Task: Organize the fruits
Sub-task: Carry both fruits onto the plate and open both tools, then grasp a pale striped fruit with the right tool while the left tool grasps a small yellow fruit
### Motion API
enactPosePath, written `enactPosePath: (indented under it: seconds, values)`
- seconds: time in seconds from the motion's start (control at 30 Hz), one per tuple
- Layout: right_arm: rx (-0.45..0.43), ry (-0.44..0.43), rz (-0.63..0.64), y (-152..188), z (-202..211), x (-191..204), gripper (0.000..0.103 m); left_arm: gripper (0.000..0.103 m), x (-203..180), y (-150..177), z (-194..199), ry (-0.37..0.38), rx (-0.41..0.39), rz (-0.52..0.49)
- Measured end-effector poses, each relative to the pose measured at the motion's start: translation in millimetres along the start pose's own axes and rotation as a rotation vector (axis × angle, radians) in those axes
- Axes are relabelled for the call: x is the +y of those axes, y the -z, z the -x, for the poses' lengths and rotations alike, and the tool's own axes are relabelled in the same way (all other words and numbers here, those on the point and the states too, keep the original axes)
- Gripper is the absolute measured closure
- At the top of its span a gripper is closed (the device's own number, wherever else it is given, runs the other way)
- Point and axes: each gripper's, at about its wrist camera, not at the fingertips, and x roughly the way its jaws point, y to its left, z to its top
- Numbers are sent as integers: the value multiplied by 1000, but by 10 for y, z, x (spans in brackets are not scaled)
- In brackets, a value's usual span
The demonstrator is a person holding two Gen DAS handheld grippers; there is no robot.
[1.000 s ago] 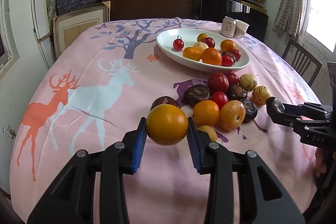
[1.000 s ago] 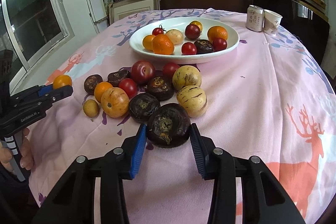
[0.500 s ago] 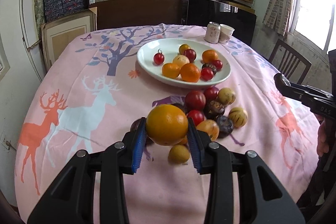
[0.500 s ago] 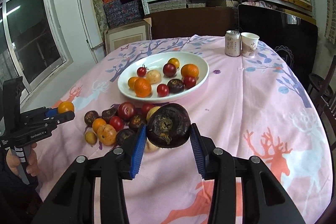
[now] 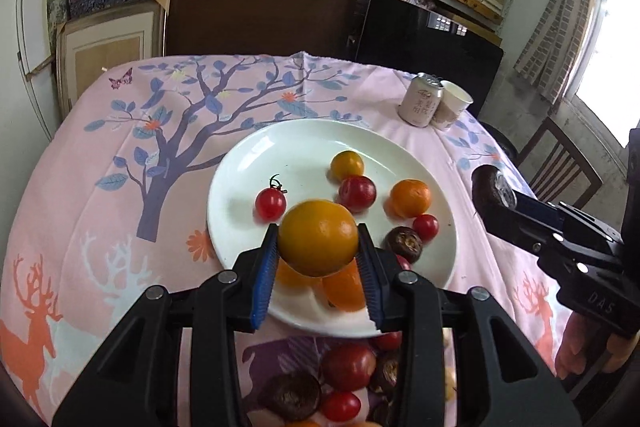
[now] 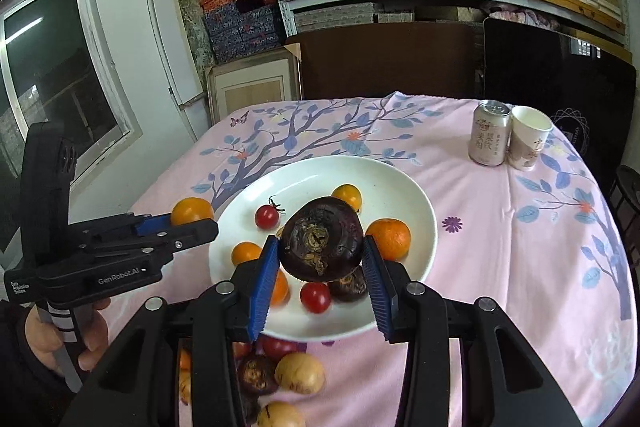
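Left claw (image 5: 318,255) grips an orange (image 5: 318,238); only the right view shows the right claw's (image 6: 320,267) dark fruit (image 6: 321,245) whole.

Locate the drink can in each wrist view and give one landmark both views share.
Left wrist view: the drink can stands upper right of centre, on the tablecloth beyond the white plate, touching a paper cup.
Right wrist view: the drink can stands right of centre, at mid height, left of the cup.
Shared landmark: the white plate.
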Motion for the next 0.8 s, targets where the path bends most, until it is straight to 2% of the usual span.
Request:
enactPosePath:
  seconds: [0.13,0.17,0.2,0.23,0.27,0.4,0.5,0.7,0.8]
  values:
    - [36,-23,0,-48,-385,-65,59,66,161,-91,-413,4,62,62]
    - [35,-20,1,-54,-433,-72,55,62,194,-107,-476,18,73,75]
    - [26,-4,4,-56,-441,-65,44,56,220,-118,-506,21,77,85]
    - [9,10,9,-63,-424,-66,41,39,243,-129,-501,14,69,97]
    - [0,12,9,-65,-399,-69,41,29,267,-140,-451,16,47,110]
    - [-4,20,-39,19,-192,-169,41,29,248,-162,-194,20,-2,96]
    - [1,9,-52,183,28,-194,41,28,199,-42,58,29,-18,72]
    - [51,24,-8,777,466,-10,40,28,51,537,492,9,1,-18]
    - [87,1,32,1108,576,160,40,27,3,901,688,-3,-5,-63]
